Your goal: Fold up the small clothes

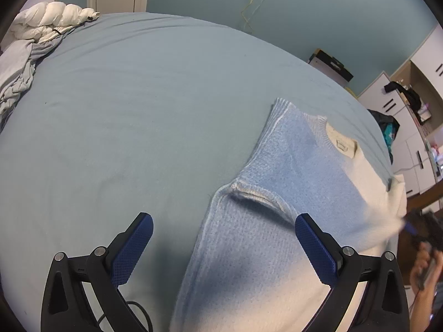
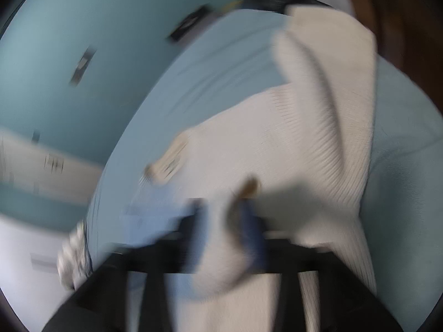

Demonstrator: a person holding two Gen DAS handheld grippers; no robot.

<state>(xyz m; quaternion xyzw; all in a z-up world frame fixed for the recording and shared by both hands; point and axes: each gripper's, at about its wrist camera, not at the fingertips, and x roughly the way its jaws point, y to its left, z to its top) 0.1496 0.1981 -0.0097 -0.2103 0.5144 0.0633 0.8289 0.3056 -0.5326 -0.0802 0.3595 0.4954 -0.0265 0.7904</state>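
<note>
A small knit sweater (image 1: 279, 193), light blue fading to cream, lies flat on the bed with its neck label (image 1: 342, 145) facing up. My left gripper (image 1: 221, 238) hovers open over its blue side, one pad above the sheet and the other above the knit, holding nothing. The right wrist view is badly blurred. There my right gripper (image 2: 225, 221) has its blue pads close together, with a bunch of the sweater's (image 2: 277, 152) cream knit between them. In the left wrist view that gripper (image 1: 412, 228) is a blue blur at the sweater's cream edge.
The bed's pale blue sheet (image 1: 124, 110) spreads wide to the left. A white duvet and crumpled grey cloth (image 1: 36, 33) are heaped at its far left corner. White cabinets (image 1: 409, 127) and a dark bag stand beyond the right edge. A hand (image 1: 423, 265) shows at lower right.
</note>
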